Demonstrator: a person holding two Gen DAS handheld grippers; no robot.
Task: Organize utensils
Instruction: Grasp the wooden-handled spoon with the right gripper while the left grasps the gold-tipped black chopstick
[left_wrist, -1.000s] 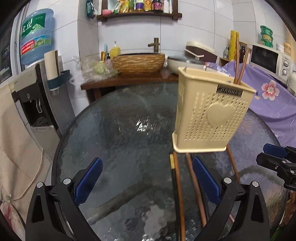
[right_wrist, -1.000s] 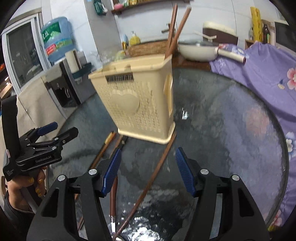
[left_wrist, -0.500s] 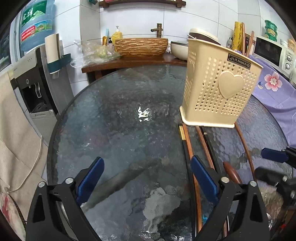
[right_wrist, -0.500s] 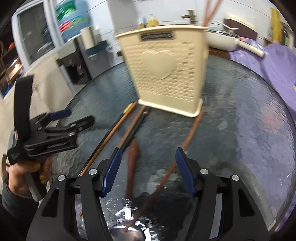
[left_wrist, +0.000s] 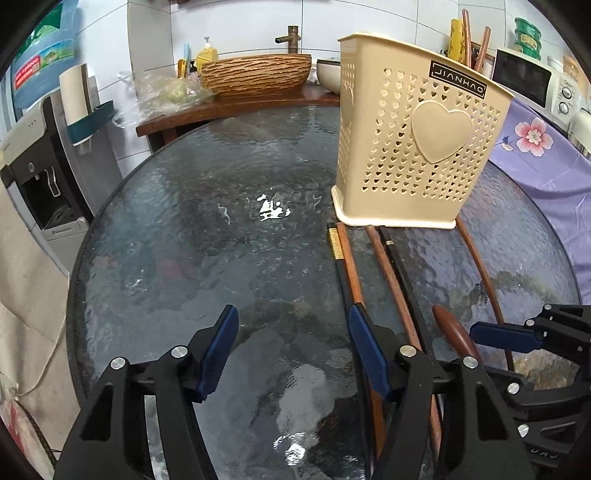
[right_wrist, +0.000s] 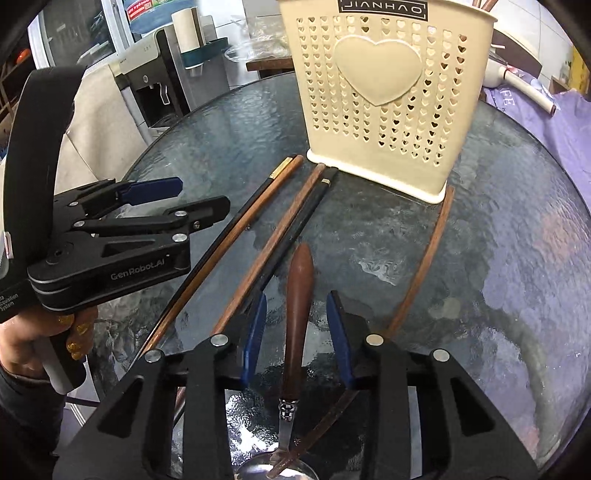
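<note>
A cream perforated utensil holder (left_wrist: 417, 144) with a heart stands on the round glass table (left_wrist: 221, 240); it also shows in the right wrist view (right_wrist: 380, 96), with two chopsticks (left_wrist: 476, 48) standing in it. Several brown and black chopsticks (right_wrist: 258, 229) lie in front of it. A spoon with a brown wooden handle (right_wrist: 297, 306) lies between the fingers of my right gripper (right_wrist: 297, 339), which is open and straddles the handle. My left gripper (left_wrist: 291, 350) is open and empty, left of the chopsticks (left_wrist: 347, 266). One chopstick (right_wrist: 424, 258) lies apart at the right.
A purple flowered cloth (left_wrist: 543, 147) covers the surface to the right. A wooden counter with a woven basin (left_wrist: 255, 74) stands behind the table. A water dispenser (left_wrist: 33, 147) is at the left, a microwave (left_wrist: 532, 81) at the back right.
Both grippers have come lower and closer to the table. My right gripper has moved over the spoon, so its handle now lies between the fingers. The holder looms larger.
</note>
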